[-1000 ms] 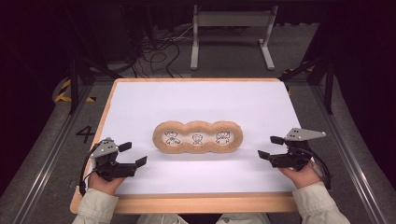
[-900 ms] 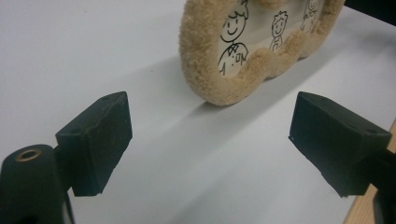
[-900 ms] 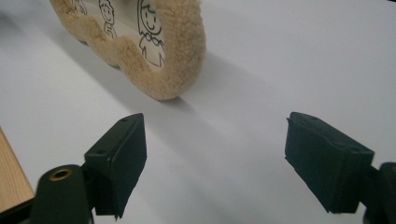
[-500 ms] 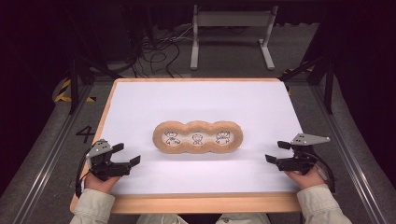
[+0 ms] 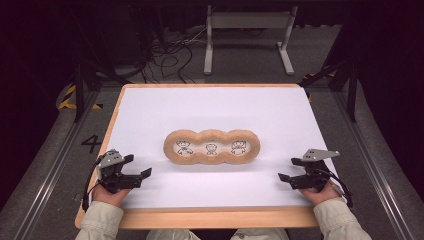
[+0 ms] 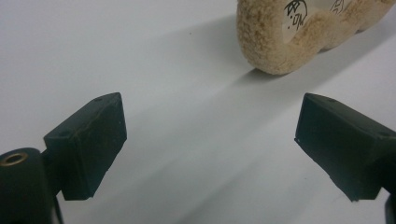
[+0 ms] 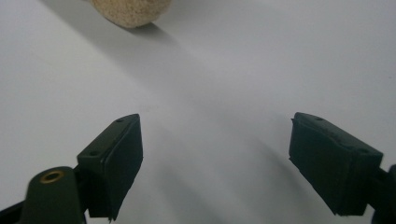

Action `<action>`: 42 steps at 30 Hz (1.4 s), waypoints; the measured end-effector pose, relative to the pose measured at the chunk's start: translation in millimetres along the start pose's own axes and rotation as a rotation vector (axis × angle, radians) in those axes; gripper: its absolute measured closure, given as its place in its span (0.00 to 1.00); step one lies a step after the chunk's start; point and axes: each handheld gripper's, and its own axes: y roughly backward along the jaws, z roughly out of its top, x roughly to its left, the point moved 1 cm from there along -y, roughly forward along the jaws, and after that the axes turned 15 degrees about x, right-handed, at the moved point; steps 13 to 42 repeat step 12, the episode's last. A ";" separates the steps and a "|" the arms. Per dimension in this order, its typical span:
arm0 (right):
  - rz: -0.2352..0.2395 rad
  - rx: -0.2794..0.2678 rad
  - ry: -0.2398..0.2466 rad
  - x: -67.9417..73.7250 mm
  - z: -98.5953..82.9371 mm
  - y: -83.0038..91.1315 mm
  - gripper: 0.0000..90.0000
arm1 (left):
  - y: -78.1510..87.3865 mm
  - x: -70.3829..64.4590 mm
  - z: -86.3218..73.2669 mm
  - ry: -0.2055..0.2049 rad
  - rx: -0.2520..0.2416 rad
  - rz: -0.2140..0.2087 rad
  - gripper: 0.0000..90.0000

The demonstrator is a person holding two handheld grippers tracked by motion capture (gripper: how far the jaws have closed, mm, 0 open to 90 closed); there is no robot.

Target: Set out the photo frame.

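A tan cork-like tray [image 5: 212, 161] with three round wells lies in the middle of the white table top [image 5: 210, 115]. Each well holds a white disc with a small black drawing. My left gripper [image 5: 137, 166] rests near the table's front left, open and empty, its jaws aimed at the tray's left end [image 6: 266, 42]. My right gripper [image 5: 289, 169] sits near the front right, also open and empty. The tray's right end [image 7: 133, 11] shows at the top of the right gripper view. Both grippers [image 6: 210, 144] [image 7: 215, 161] are well apart from the tray.
The white top sits on a wooden board whose edge [image 5: 210, 218] runs along the front. Beyond the table stand a grey metal frame [image 5: 247, 30], loose cables [image 5: 170, 50] and dark stands on the floor. A "4" marking [image 5: 91, 143] is at the left.
Both hands have drawn back toward the front edge and outward, away from the tray. Both grippers stay open. The tray has not moved.
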 end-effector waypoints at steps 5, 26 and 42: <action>-0.002 0.009 0.013 2.3 0.5 -0.8 0.20 | -0.2 -0.3 0.9 -0.003 -0.008 0.002 0.11; -0.002 0.004 0.014 1.6 1.1 -0.4 0.19 | -1.3 -2.1 3.0 -0.008 -0.008 -0.006 0.11; -0.002 0.004 0.014 1.6 1.1 -0.4 0.19 | -1.3 -2.1 3.0 -0.008 -0.008 -0.006 0.11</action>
